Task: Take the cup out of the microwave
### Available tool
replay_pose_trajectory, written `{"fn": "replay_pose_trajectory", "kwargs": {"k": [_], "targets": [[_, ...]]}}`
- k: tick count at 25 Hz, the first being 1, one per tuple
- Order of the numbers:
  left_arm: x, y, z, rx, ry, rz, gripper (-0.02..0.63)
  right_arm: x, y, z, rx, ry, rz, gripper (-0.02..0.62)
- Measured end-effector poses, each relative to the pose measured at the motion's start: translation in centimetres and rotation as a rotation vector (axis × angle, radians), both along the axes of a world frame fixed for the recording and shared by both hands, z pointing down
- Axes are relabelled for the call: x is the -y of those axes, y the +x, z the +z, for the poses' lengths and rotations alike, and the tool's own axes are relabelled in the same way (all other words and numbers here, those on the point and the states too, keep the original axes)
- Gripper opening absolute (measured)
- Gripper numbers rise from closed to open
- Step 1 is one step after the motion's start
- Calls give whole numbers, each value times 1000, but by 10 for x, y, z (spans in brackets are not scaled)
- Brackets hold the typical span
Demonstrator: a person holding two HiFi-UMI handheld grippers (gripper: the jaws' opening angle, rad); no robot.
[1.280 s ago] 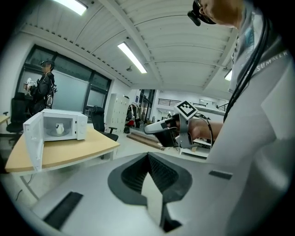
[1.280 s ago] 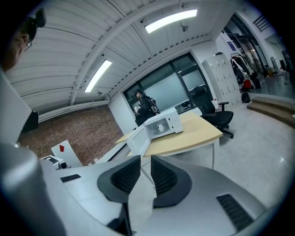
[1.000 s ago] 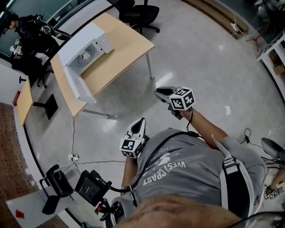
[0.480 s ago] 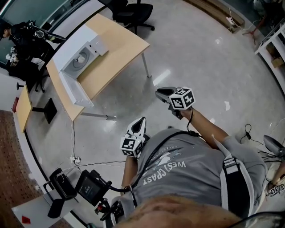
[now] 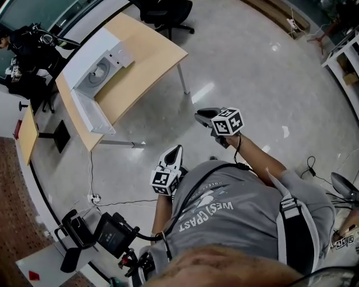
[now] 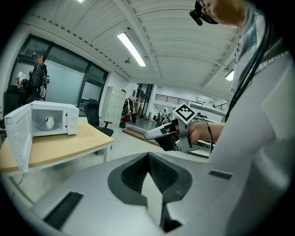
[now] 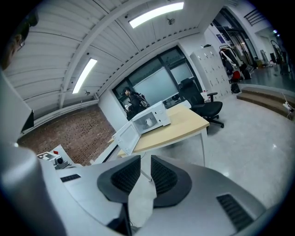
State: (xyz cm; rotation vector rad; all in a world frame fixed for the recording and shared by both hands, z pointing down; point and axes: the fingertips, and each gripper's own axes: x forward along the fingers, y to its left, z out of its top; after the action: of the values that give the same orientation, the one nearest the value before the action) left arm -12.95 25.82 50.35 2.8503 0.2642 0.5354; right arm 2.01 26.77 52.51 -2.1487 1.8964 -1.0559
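Note:
A white microwave (image 5: 96, 70) stands on a wooden table (image 5: 147, 56) with its door (image 5: 88, 115) swung open. In the left gripper view a white cup (image 6: 49, 122) stands inside the microwave (image 6: 51, 120). The right gripper view also shows the cup (image 7: 148, 121) in the cavity. Both grippers hang over the floor, far short of the table. My left gripper (image 5: 179, 148) is empty, its pads (image 6: 159, 173) meeting at the tips. My right gripper (image 5: 198, 116) is also empty, with a narrow gap between its pads (image 7: 124, 173).
A person (image 5: 25, 42) stands behind the table's far end. A black office chair (image 5: 165, 11) sits at the table's other side. A power strip and cable (image 5: 92, 197) lie on the floor, with black equipment (image 5: 112, 235) near my feet. A brick wall (image 7: 69, 138) lies left.
The head view has drifted slightly, so the table sits a little higher and further left. Both grippers keep the same pose.

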Motion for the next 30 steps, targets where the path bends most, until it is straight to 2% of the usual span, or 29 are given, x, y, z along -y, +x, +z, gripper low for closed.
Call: {"fn": "replay_pose_trajectory", "kwargs": {"k": [11, 17, 22, 26, 30], "targets": [[8, 27, -8, -13, 50, 10, 43, -2, 35, -8, -19, 36, 47, 75], [11, 24, -21, -36, 108, 1, 43, -13, 41, -18, -38, 40, 68, 75], [33, 22, -34, -59, 139, 2, 43, -6, 47, -28, -56, 52, 109, 75], [82, -8, -48, -83, 175, -30, 43, 32, 22, -41, -74, 70, 112, 75], [145, -49, -59, -105, 193, -107, 43, 83, -13, -57, -104, 90, 79, 75]]}}
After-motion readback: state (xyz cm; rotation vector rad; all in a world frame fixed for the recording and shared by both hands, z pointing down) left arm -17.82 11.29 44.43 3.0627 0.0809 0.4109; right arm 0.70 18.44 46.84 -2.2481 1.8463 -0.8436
